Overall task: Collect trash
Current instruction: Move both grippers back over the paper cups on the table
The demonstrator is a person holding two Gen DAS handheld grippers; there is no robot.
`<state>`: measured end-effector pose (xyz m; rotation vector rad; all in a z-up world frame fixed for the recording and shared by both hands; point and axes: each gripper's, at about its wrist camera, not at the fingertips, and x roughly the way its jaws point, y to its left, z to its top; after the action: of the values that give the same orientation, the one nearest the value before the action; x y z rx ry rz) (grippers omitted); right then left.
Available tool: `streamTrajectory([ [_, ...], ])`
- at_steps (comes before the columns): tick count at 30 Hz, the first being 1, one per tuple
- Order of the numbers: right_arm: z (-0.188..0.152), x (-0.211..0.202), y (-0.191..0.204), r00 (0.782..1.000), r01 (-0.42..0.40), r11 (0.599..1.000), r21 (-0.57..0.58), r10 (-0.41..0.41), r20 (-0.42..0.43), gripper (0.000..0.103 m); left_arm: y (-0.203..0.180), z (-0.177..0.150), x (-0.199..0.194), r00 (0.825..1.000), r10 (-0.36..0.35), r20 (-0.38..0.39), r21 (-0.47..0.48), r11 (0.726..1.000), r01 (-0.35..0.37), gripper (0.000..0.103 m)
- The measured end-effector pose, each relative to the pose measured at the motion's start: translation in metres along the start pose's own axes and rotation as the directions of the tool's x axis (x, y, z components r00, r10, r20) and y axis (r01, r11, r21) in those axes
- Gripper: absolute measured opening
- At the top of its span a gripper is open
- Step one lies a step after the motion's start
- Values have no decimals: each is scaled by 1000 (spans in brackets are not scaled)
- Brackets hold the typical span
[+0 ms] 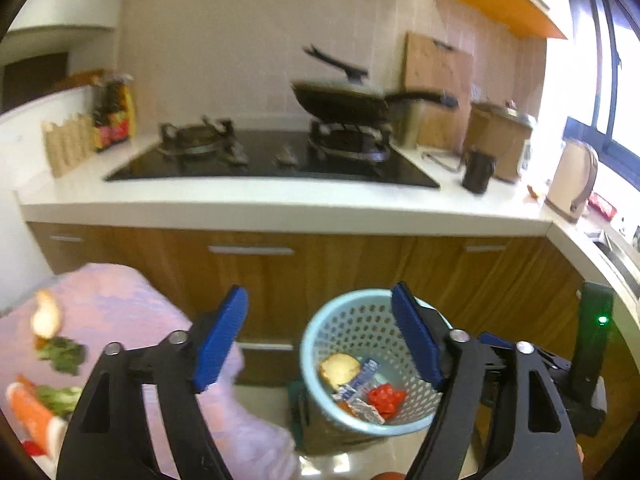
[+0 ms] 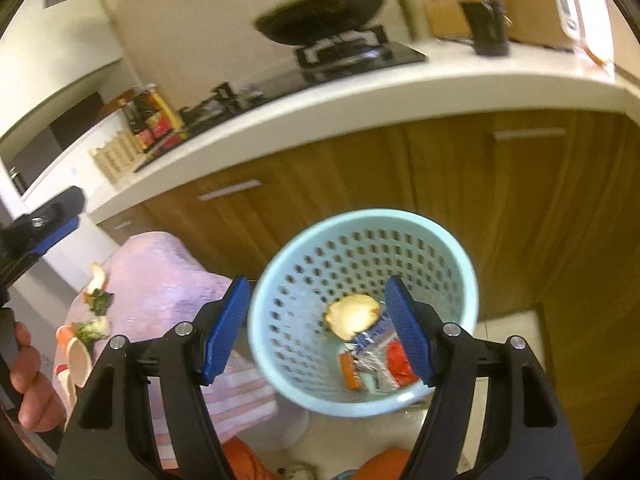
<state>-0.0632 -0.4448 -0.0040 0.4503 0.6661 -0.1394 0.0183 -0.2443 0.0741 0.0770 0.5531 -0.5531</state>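
Note:
A light blue perforated waste basket (image 1: 320,330) (image 2: 276,292) stands on the floor before the wooden cabinets. Inside it lie a yellowish peel (image 2: 352,316), a blue-and-white wrapper (image 2: 374,338) and red scrap (image 2: 400,360). My left gripper (image 1: 320,338) is open and empty, above and left of the basket. My right gripper (image 2: 320,326) is open and empty, directly over the basket. More scraps lie on a pink cloth (image 1: 116,308) at the left: peel (image 1: 46,314), green leaves (image 1: 62,354), an orange-and-white piece (image 1: 32,412).
A white counter (image 1: 280,208) holds a black gas hob (image 1: 272,160) with a pan (image 1: 340,100), bottles (image 1: 112,116), a dark mug (image 1: 478,170) and a kettle (image 1: 572,180). Wooden cabinet doors (image 2: 440,184) stand behind the basket. The left gripper shows at the right wrist view's left edge (image 2: 44,224).

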Motion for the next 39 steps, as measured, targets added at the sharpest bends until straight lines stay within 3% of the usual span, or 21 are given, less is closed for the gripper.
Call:
streamTrajectory([
  [6,-3,-13,60,998,-53,994,-91,54,13,67,37,1,-74,995,60,82,-22,998,-58,80],
  [13,-13,-16,126,993,-117,975,-187,121,12,67,97,-14,-134,980,172,102,-75,983,-165,80],
  [17,-21,-14,159,988,-151,959,-240,154,-7,67,140,-28,-160,963,253,95,-132,962,-240,80],
  [27,-38,-8,236,973,-226,903,-366,224,-46,70,234,-74,-198,907,421,13,-251,879,-405,80],
  [34,-65,6,304,958,-283,835,-472,275,-87,72,284,-115,-209,872,483,-77,-295,825,-483,80],
  [39,-87,21,334,943,-329,800,-501,304,-133,72,305,-143,-216,853,507,-123,-292,803,-520,80],
])
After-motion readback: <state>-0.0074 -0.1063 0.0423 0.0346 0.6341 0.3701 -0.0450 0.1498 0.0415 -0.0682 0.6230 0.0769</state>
